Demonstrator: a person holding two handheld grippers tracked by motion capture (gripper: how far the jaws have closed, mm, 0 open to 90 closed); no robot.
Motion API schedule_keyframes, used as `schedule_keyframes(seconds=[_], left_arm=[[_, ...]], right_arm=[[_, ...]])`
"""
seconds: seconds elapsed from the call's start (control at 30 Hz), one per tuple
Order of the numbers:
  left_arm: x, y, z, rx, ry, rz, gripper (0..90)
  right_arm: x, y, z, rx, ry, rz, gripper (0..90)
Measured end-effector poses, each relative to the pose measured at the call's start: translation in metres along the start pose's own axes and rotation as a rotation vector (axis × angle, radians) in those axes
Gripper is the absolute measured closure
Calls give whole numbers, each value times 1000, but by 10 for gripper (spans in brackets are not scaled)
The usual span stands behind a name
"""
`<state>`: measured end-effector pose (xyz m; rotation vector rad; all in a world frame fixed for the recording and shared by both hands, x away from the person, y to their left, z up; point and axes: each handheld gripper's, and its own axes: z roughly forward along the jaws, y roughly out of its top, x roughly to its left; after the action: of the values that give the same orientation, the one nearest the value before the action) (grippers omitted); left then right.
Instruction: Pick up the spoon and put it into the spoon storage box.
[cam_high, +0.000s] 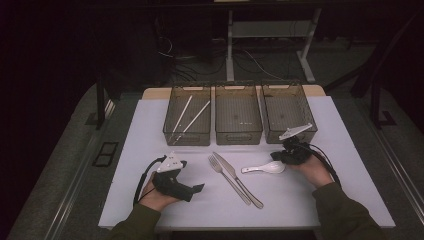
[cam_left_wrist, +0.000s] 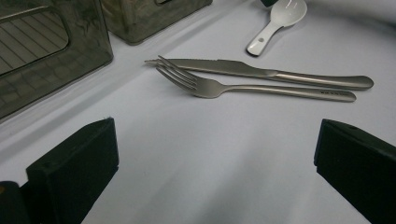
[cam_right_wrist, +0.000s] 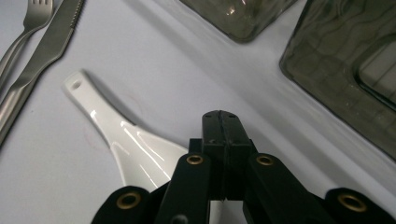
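A white ceramic spoon (cam_high: 265, 168) lies on the white table cover, its bowl toward my right gripper (cam_high: 281, 156). In the right gripper view the black jaws (cam_right_wrist: 222, 119) are pressed together with nothing between them, just beside the spoon's (cam_right_wrist: 126, 135) bowl. A steel fork (cam_high: 226, 176) and knife (cam_high: 239, 179) lie side by side in the middle. My left gripper (cam_high: 194, 190) rests on the cover at the front left, pointing toward them. Its jaws (cam_left_wrist: 215, 172) stand wide open and hold nothing, with the fork (cam_left_wrist: 210, 86), knife (cam_left_wrist: 261, 72) and spoon (cam_left_wrist: 278, 23) ahead.
Three smoky clear bins stand in a row at the back: the left bin (cam_high: 170, 131) holds two chopsticks (cam_high: 190, 114), then the middle bin (cam_high: 238, 134) and the right bin (cam_high: 272, 135). The white cover (cam_high: 145, 150) ends at the table's front edge.
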<state>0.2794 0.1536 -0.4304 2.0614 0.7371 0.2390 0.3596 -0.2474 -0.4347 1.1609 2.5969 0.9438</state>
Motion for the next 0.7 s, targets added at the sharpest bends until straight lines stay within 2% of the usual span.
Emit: schedule_keyframes(seconds=[0.27, 0.4, 0.47, 0.63, 0.7], left_arm=[[0, 0, 0, -1, -1, -1, 0], [0, 0, 0, 0, -3, -1, 0], [0, 0, 0, 1, -4, 0, 0], [0, 0, 0, 1, -5, -1, 0], [0, 0, 0, 2, -5, -1, 0]], right_arm=[[-1, -5, -4, -3, 0, 12, 896], [-2, -5, -8, -32, 13, 23, 861], [-1, -5, -13, -53, 21, 26, 818], [3, -10, -26, -95, 56, 40, 622], [5, -14, -31, -109, 53, 32, 563]])
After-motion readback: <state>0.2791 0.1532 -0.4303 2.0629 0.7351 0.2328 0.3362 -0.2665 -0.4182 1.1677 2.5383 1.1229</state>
